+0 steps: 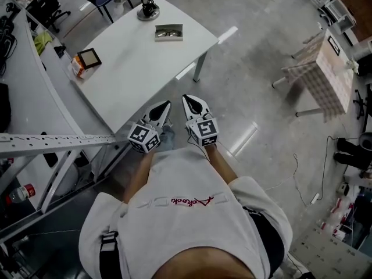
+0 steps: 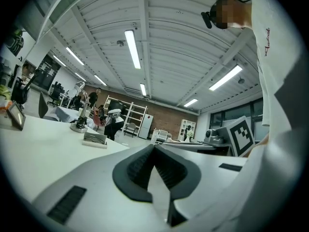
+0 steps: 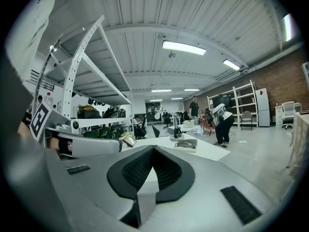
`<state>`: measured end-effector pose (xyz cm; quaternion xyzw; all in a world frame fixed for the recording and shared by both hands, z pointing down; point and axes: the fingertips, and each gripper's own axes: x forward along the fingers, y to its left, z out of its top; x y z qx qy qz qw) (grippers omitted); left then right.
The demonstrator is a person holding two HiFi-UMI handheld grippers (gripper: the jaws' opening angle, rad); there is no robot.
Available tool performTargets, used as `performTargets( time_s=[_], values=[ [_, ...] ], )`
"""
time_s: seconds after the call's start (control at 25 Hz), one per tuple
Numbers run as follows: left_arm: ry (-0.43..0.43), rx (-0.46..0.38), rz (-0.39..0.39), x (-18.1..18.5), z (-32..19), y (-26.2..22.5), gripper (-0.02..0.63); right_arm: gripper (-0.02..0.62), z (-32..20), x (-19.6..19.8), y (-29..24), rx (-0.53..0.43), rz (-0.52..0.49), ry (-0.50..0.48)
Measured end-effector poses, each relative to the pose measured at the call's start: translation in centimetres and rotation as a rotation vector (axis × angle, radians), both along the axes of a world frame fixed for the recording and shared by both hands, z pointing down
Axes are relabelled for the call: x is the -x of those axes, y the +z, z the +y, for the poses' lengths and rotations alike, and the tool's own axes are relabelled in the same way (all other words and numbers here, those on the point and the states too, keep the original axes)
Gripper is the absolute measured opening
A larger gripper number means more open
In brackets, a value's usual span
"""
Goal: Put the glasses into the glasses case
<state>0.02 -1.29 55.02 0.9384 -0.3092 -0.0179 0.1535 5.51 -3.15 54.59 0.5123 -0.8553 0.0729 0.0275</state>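
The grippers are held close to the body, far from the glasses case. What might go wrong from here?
The glasses case lies far across the table, so a long reach may nudge the round-based stand near it. The left gripper and right gripper are both shut; arriving shut could push the case instead of gripping.

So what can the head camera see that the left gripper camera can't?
Only the head view shows the checked cloth and the red-capped bottle. Only the left gripper view shows the ceiling lights and the far brick wall. Both show the white table, the glasses case on it, the small stand, and the left tongs, shut and empty.
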Motion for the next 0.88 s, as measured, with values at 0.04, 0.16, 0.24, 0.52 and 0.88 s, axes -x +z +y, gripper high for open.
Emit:
performTargets(
  time_s=[0.04, 0.16, 0.24, 0.52, 0.88],
  values=[
    [-0.003, -0.002, -0.002, 0.1, 0.6, 0.0, 0.009, 0.0, 0.6, 0.1, -0.1, -0.003, 0.002, 0.002],
    [-0.007, -0.008, 0.002, 0.5, 2.4, -0.1, 0.009, 0.0, 2.5, 0.3, -0.2, -0.011, 0.008, 0.01],
    [-0.01, -0.011, 0.002, 0.5, 3.5, 0.0, 0.009, 0.0, 3.7, 0.5, -0.2, -0.017, 0.014, 0.005],
    [0.007, -0.028, 0.009, 0.0, 6.7, 0.0, 0.009, 0.0, 7.0, 0.5, -0.4, -0.037, 0.021, 0.01],
    [0.024, -0.049, 0.013, -1.0, 8.5, -0.4, 0.009, 0.0, 9.0, -0.9, -0.8, -0.054, 0.022, 0.032]
  ],
)
